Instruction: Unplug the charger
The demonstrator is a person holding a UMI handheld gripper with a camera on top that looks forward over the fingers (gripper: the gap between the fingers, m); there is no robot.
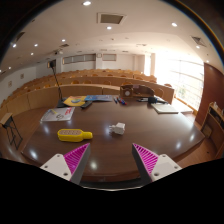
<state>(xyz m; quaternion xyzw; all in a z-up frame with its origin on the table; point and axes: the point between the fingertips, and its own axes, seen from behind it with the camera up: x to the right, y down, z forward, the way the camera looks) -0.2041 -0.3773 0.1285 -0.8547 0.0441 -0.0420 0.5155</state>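
Observation:
A small white charger block sits on the dark wooden table, beyond my fingers and a little right of a yellow power strip. My gripper is open and empty, held above the table's near part; both pink pads show wide apart with only the table between them. The charger is well ahead of the fingertips, and nothing touches it.
Papers, a yellow disc-shaped thing, a blue sheet and a dark box lie farther back on the table. Curved rows of wooden desks ring the room. Bright windows are on the right.

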